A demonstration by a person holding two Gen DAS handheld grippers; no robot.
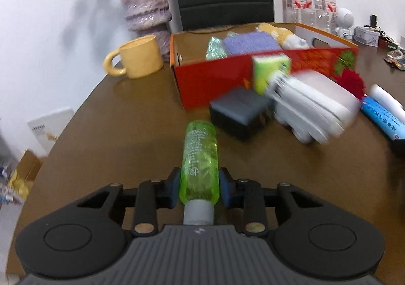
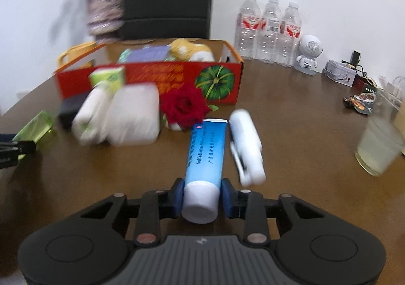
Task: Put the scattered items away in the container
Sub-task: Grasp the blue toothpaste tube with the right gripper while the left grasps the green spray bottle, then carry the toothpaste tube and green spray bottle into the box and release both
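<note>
Green bottle (image 1: 200, 160) sits clamped in the left claw (image 1: 200, 190), blue pads pressing its sides near the grey cap, its far end pointing toward the red box (image 1: 217, 77). Blue tube (image 2: 206, 155) is gripped the same way by the right claw (image 2: 201, 196), white cap toward the camera. Just beside the tube lies a white bottle (image 2: 246, 143); past it, a red rose (image 2: 183, 105), white packs (image 2: 134, 114), a dark block (image 1: 239, 110) and a green carton (image 1: 269, 72) crowd the brown tabletop (image 1: 131, 117) against the box front. Cloths and a plush toy (image 2: 191, 50) already lie inside the box.
</note>
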